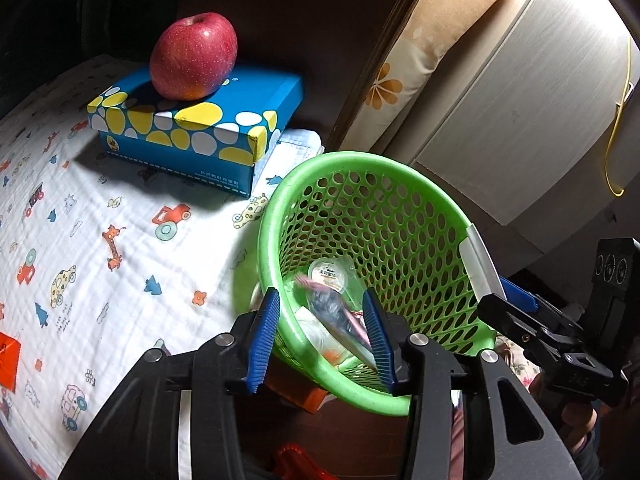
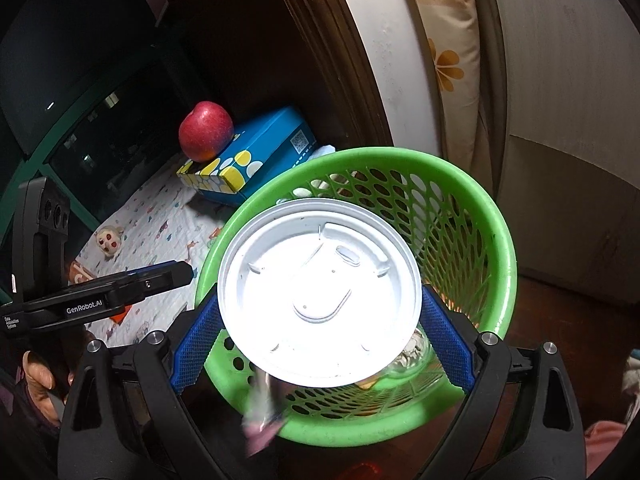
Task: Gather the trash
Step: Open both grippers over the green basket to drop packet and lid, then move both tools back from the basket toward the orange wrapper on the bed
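A green mesh basket [image 1: 360, 158] [image 2: 400, 156] stands beside a printed cloth. My left gripper [image 1: 321, 296] hangs open over the basket's near rim. A blurred clear and pink wrapper [image 1: 336, 314] [image 2: 264, 412] is loose in the air between and below its blue pads. Inside the basket lie a small round plastic cup [image 1: 327, 276] and other scraps. My right gripper [image 2: 320, 296] is shut on a white round plastic lid [image 2: 320, 292] [image 1: 480, 264], held by its edges over the basket's opening. In the left wrist view the right gripper [image 1: 520, 312] sits at the basket's right rim.
A red apple [image 1: 194, 56] rests on a blue spotted box [image 1: 200, 128] on the vehicle-print cloth [image 1: 100, 240]. A small doll head [image 2: 108, 242] lies on the cloth. A flowered cushion [image 1: 420, 48] and a pale cabinet [image 1: 520, 100] stand behind the basket. An orange item [image 1: 8, 360] lies at the left edge.
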Demonstrator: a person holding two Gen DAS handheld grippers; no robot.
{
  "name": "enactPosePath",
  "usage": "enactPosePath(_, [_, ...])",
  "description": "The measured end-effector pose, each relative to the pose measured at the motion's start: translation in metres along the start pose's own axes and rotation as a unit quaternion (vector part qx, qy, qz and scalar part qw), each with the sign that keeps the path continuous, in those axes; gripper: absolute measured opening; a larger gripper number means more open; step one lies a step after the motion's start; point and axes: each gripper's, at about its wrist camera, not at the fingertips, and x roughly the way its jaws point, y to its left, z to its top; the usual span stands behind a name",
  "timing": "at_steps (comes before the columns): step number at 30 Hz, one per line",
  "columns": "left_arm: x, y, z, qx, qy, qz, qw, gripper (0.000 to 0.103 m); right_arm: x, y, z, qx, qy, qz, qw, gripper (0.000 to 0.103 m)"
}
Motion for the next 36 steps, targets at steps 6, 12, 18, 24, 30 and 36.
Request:
enactPosePath(6, [-0.017,0.006,-0.001,-0.009,-0.01,0.006,0.9999,0.057,0.0,0.0,0.0,0.001,0.001,0.005,1.0,0.093])
enactPosePath(12, [-0.038,0.024,-0.008,-0.026,-0.021,0.023,0.9992,0.065,0.003,0.001,0.0,0.006,0.003,0.012,1.0,0.094])
enactPosePath(18, [-0.061,0.051,-0.02,-0.05,-0.034,0.04,0.9974,0.068,0.003,0.004,0.001,0.005,0.002,0.013,1.0,0.094])
enactPosePath(24, [-0.085,0.082,-0.034,-0.077,-0.047,0.068,0.9936,0.074,0.001,0.011,0.003,0.001,0.0,0.016,1.0,0.094])
enactPosePath(30, [-0.118,0.128,-0.049,-0.124,-0.065,0.106,0.9845,0.074,-0.002,0.023,0.0,-0.006,-0.002,0.03,1.0,0.094])
enactPosePath(36, [-0.15,0.188,-0.068,-0.198,-0.079,0.146,0.9661,0.074,0.006,0.051,-0.004,-0.031,0.009,0.055,0.998,0.094])
